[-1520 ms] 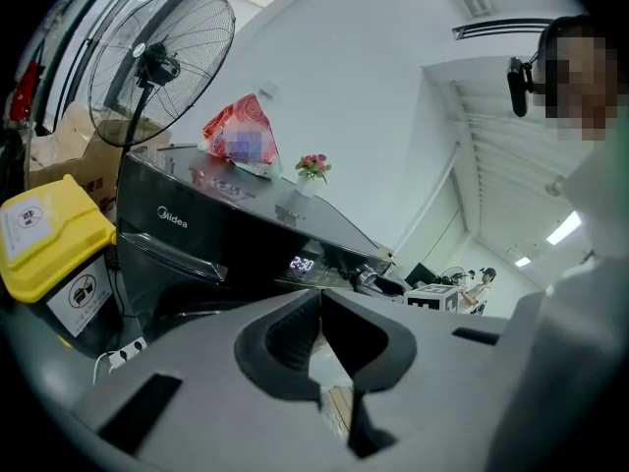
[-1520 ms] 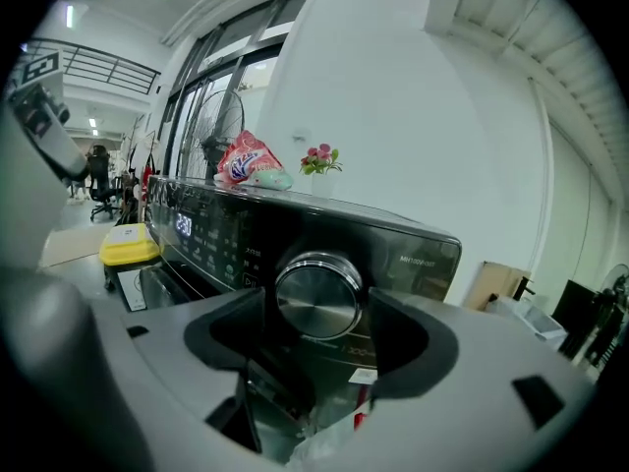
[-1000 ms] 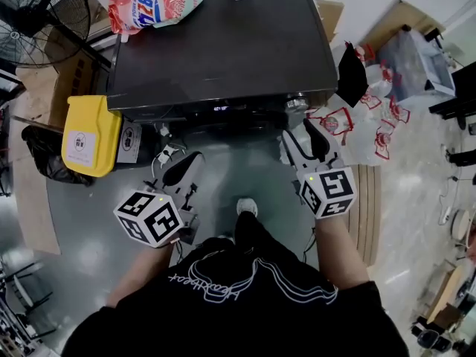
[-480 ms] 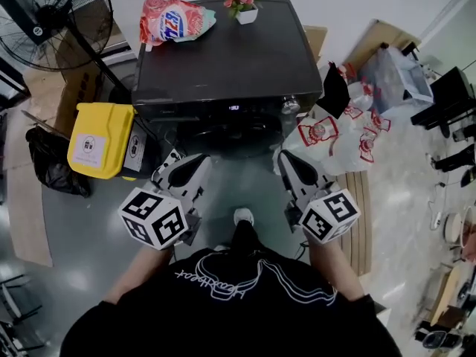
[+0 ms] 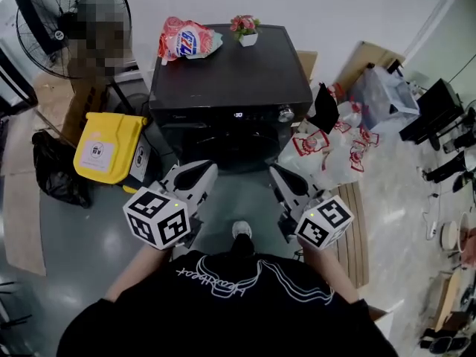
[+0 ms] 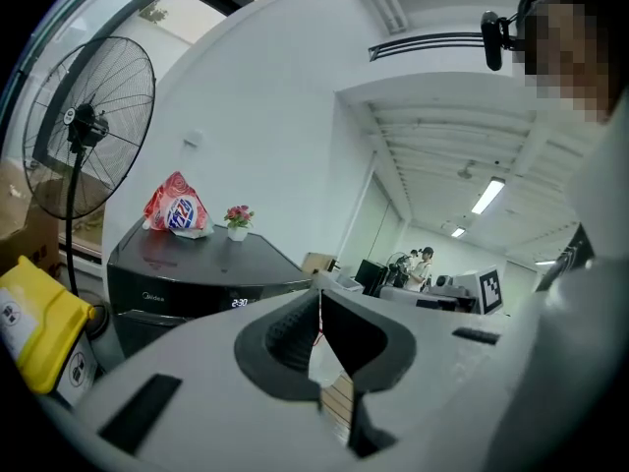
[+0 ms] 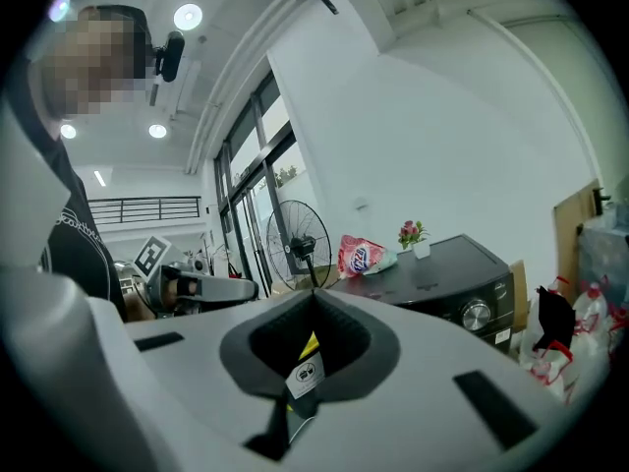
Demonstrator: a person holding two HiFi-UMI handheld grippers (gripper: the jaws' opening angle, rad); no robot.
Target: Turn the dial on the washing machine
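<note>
The washing machine (image 5: 230, 73) stands straight ahead of me, its back to the white wall (image 5: 349, 6). It is a dark, boxy front-loader with a flat, glossy top. Along the upper front edge, near the middle, a small display (image 5: 238, 114) glows with white digits. The dial (image 5: 285, 114) sits to the right of that display, toward the machine's right corner. It is a round, silvery knob with a bright rim, facing out toward me.

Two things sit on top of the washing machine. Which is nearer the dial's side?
The white flower pot, at the middle of the back edge; the detergent bag lies further left, away from the dial.
</note>
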